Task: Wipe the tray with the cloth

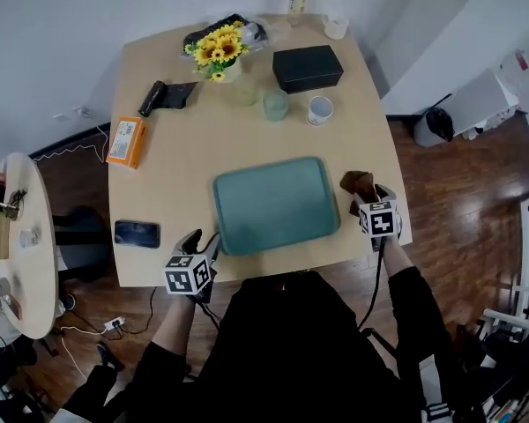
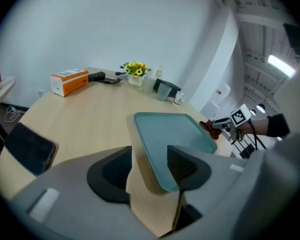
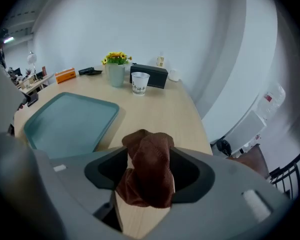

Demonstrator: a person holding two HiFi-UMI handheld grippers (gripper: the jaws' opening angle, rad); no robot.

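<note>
A teal tray lies on the tan table, near its front edge; it also shows in the left gripper view and the right gripper view. My left gripper is at the tray's near left corner. Its jaws are open, the corner lies between them, and there is a gap beside the left pad. A brown cloth sits bunched on the table just right of the tray. My right gripper is open around the cloth, which stands loosely between its pads.
A black phone lies left of the tray, with an orange box behind it. At the back stand a sunflower vase, a black box, a green cup and a white cup. A round side table is at the left.
</note>
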